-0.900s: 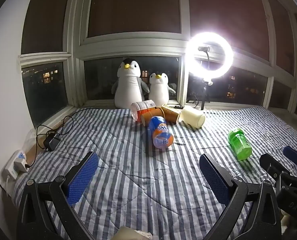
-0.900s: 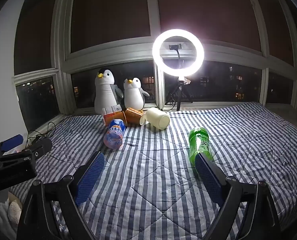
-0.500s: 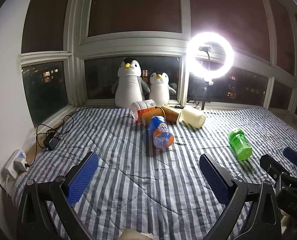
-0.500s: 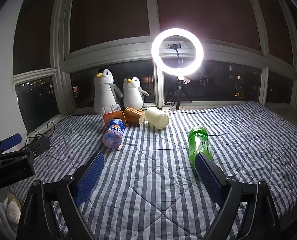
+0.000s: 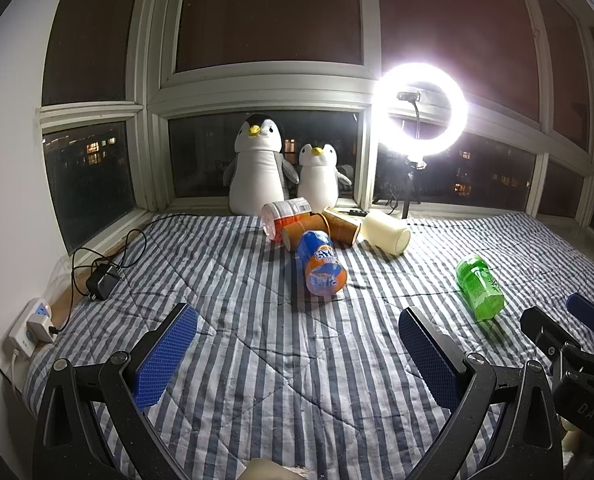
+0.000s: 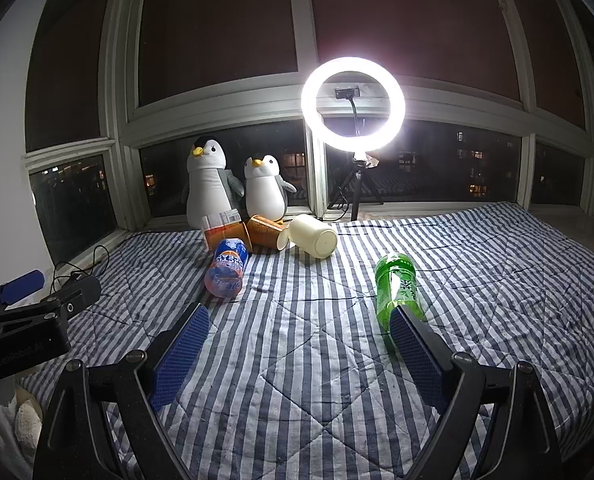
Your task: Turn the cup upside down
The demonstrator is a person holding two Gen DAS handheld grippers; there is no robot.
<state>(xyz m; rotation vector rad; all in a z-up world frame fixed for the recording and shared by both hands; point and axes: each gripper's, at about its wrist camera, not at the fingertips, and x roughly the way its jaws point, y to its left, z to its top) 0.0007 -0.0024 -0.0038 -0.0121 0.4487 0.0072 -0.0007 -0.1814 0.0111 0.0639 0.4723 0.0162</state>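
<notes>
A cream cup [image 5: 387,232] lies on its side on the striped quilt [image 5: 281,344] near the far edge; it also shows in the right wrist view [image 6: 313,236]. Two brown paper cups [image 5: 339,224] lie on their sides next to it, also seen in the right wrist view [image 6: 263,230]. My left gripper [image 5: 297,320] is open and empty, well short of the cups. My right gripper [image 6: 299,322] is open and empty, with a green bottle [image 6: 399,288] by its right finger.
A blue-orange Fanta bottle [image 5: 321,268] and a clear orange-filled bottle [image 5: 285,218] lie by the cups. The green bottle [image 5: 479,286] lies to the right. Two penguin plushies [image 5: 257,168] and a ring light [image 5: 419,110] stand at the window. A charger and power strip [image 5: 33,326] lie at left.
Both grippers have barely shifted; the scene and objects are unchanged and both stay open.
</notes>
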